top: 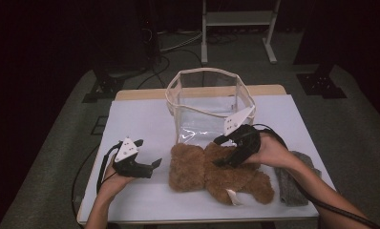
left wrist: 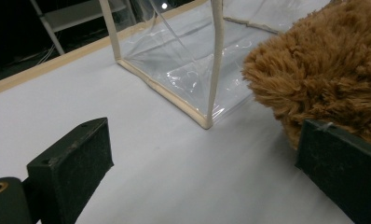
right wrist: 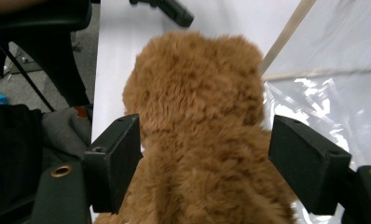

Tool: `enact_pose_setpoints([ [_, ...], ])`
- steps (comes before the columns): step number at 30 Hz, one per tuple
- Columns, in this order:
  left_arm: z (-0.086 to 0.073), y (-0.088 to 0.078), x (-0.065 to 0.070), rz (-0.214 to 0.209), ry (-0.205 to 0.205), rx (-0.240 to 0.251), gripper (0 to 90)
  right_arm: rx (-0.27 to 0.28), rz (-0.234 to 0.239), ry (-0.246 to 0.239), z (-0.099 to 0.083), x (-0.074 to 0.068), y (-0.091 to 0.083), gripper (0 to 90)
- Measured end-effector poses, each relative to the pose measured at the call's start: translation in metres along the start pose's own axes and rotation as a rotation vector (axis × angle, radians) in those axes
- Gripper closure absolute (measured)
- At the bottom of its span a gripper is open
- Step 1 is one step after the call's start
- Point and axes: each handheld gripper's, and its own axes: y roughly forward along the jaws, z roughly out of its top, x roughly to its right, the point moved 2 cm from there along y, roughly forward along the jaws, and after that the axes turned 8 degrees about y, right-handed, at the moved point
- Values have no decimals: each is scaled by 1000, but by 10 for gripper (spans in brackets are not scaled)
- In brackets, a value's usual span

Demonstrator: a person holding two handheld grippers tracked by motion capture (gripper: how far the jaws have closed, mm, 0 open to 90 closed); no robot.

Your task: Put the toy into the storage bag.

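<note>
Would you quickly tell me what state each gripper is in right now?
Left gripper: open, holding nothing, beside the teddy bear.
Right gripper: open, jaws astride the teddy bear, not yet clamped.

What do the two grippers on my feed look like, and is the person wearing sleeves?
Both the left gripper and the right gripper are black, with blocky flat jaws, a pale three-cornered plate on top and a black cable trailing back. Forearms are bare; no sleeves show.

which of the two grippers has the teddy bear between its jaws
The right gripper: its open jaws straddle the brown teddy bear. The left gripper hovers beside the bear's head with bare table between its jaws.
</note>
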Motion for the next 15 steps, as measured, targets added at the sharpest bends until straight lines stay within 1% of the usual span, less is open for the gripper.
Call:
enact_pose_setpoints([
  [5,-2,2,1,-5,-2,-7,31,-43,-27,-2,-11,1,14,218],
  [9,-2,3,1,-11,11,-18,31,-67,-43,-7,-20,2,20,201],
  [11,-2,3,1,-11,8,-15,31,-66,-47,-20,-24,2,24,184],
  [13,-2,3,1,-11,5,-13,31,-64,-52,-18,-27,1,25,178],
  [15,-2,3,1,-9,2,-12,31,-67,-63,-36,-28,0,26,174],
])
